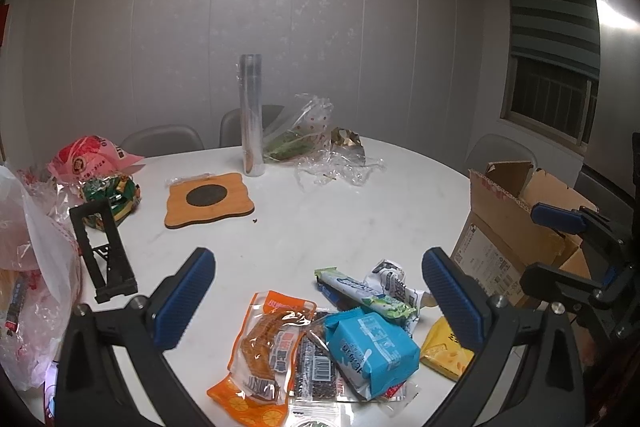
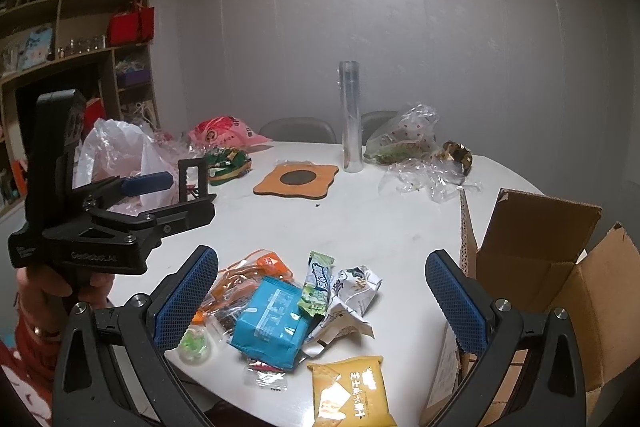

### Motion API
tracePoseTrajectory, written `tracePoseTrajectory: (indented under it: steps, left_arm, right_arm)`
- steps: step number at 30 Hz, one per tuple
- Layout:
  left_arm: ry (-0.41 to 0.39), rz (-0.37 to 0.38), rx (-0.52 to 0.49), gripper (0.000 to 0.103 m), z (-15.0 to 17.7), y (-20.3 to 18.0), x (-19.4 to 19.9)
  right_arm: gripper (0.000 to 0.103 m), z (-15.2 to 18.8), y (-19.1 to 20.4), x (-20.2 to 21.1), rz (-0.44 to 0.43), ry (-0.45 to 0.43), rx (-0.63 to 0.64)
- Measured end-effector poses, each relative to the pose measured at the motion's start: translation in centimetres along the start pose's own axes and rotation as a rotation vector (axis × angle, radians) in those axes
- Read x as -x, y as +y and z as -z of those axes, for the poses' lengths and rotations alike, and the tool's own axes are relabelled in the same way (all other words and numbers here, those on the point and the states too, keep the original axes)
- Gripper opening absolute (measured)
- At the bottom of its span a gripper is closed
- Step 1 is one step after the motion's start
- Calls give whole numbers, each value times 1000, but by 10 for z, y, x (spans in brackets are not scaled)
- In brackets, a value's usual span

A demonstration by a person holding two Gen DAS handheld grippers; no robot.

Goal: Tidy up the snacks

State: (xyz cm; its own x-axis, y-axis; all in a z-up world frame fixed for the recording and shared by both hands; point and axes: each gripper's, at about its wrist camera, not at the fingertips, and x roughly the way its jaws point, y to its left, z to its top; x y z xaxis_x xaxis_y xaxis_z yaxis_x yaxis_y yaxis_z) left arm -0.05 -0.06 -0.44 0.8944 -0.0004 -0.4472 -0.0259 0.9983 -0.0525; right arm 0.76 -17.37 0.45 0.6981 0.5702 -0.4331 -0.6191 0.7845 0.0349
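snack pile between open left tool fingers.

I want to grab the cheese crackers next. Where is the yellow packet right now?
The yellow packet lies at the table's near edge, just right of the blue packet and left of the cardboard box, low in both wrist views.
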Motion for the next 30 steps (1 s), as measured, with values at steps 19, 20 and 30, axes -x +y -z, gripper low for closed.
tracePoseTrajectory:
  steps: [19, 20, 30]
  left_arm:
    - [-20, -7, 24, 102, 3, 17, 2]
    - [-24, 2, 21, 102, 3, 21, 3]
    - [31, 4, 23, 102, 21, 59, -4]
  right_arm:
    - [103, -10, 16, -10, 99, 10, 36]
    - [103, -12, 17, -11, 96, 11, 32]
    - [103, -6, 53, -45, 16, 100, 92]
